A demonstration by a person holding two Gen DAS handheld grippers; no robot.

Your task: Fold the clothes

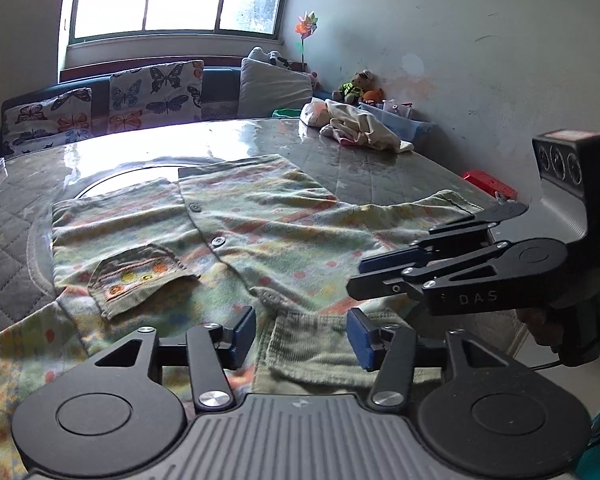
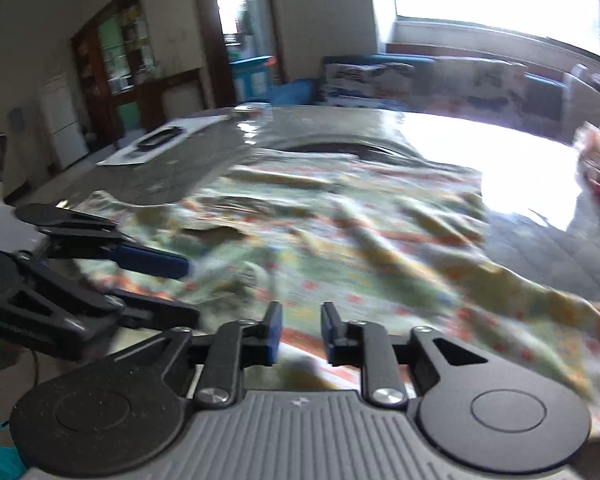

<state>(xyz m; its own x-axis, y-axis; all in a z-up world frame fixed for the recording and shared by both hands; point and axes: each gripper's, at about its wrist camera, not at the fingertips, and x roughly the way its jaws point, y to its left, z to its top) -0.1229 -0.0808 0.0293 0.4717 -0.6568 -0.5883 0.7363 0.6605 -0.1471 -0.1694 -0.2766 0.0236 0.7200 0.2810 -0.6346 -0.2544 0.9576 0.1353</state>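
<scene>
A small green patterned button-up shirt (image 1: 260, 224) with corduroy pockets lies spread flat on the table; it also shows in the right wrist view (image 2: 360, 248). My left gripper (image 1: 301, 338) is open over the near pocket (image 1: 316, 356), holding nothing. My right gripper (image 2: 299, 334) is open with a narrower gap, just above the shirt's near hem, empty. Each gripper appears in the other's view: the right one (image 1: 360, 276) at the shirt's right side, the left one (image 2: 188, 292) at the left.
The table (image 1: 380, 164) has a glossy quilted cover. A pile of pale clothes (image 1: 356, 124) sits at its far right corner, a red object (image 1: 488, 184) at the right edge. A cushioned bench (image 1: 140, 92) stands behind under the window. A dark tray on paper (image 2: 160, 140) lies far left.
</scene>
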